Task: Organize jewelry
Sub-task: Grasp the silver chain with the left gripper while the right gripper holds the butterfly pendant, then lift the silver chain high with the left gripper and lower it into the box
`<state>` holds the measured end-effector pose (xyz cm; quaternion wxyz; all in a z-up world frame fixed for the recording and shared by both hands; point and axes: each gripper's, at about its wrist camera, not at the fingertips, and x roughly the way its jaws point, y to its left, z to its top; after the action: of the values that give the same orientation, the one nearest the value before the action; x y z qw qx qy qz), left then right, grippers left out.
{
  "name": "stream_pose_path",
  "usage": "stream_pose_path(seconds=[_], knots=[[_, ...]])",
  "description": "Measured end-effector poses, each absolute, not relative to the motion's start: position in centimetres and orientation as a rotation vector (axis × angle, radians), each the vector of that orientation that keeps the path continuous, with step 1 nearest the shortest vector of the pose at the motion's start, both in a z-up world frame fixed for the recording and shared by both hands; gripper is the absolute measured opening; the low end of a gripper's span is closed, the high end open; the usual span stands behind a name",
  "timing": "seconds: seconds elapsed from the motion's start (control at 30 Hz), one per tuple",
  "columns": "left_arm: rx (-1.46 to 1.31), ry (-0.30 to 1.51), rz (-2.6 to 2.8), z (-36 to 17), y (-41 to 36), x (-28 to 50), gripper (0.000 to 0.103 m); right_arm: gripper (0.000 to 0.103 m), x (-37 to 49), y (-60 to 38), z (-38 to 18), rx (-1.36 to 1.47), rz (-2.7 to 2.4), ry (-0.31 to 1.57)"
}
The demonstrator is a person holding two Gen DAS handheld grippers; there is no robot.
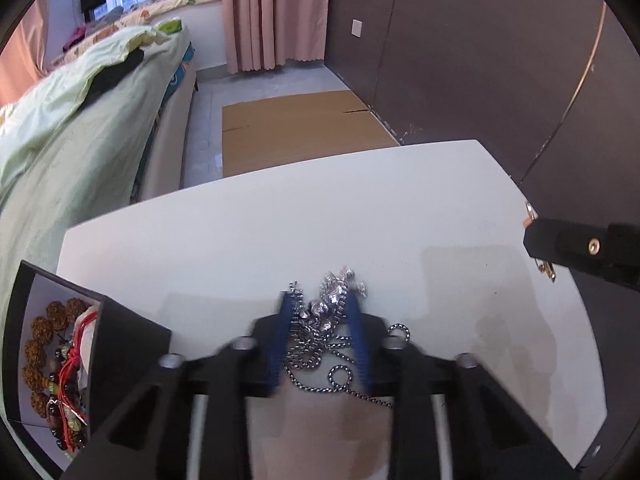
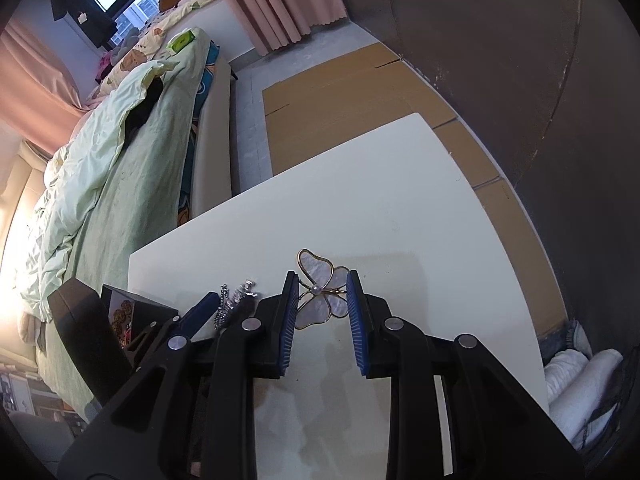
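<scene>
A silver chain necklace with a shiny pendant (image 1: 330, 320) lies bunched on the white table (image 1: 280, 232). My left gripper (image 1: 320, 300) straddles it with blue pads on both sides; the jaws stand apart around the pile. A pearly butterfly brooch with gold rim (image 2: 322, 290) lies on the table between the blue pads of my right gripper (image 2: 322, 280), which is open around it. The right gripper also shows at the right edge of the left wrist view (image 1: 576, 246). A black box (image 1: 52, 360) at the left holds bead bracelets and red cord.
The black box also shows in the right wrist view (image 2: 120, 316), with the silver necklace (image 2: 236, 300) beside it. A bed with green bedding (image 1: 80, 120) stands left of the table. Cardboard (image 1: 300, 128) lies on the floor beyond; a dark wall (image 1: 480, 60) is at right.
</scene>
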<state>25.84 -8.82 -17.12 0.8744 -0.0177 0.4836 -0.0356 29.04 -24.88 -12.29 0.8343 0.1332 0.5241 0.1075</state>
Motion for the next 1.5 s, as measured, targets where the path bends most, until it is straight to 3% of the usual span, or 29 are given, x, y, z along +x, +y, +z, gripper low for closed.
stream_pose_path(seconds=[0.1,0.17,0.37,0.97,1.5], knots=[[-0.08,1.014,-0.102,-16.7,-8.3,25.6,0.018,0.025,28.8,-24.9,-12.3,0.277,0.229,1.11],[-0.096,1.003,-0.113,-16.1,-7.9,25.2,0.008,0.025,28.6,-24.8,-12.2,0.272,0.231,1.109],[-0.174,0.96,-0.138,-13.8,-6.3,24.0,0.002,0.025,28.4,-24.5,-12.3,0.265,0.235,1.114],[-0.198,0.75,-0.104,-3.8,-3.2,18.8,0.002,0.025,26.6,-22.7,-10.9,0.309,0.353,1.066],[-0.034,0.499,-0.009,12.7,-1.6,13.1,0.002,0.025,24.6,-20.5,-9.2,0.33,0.466,1.016]])
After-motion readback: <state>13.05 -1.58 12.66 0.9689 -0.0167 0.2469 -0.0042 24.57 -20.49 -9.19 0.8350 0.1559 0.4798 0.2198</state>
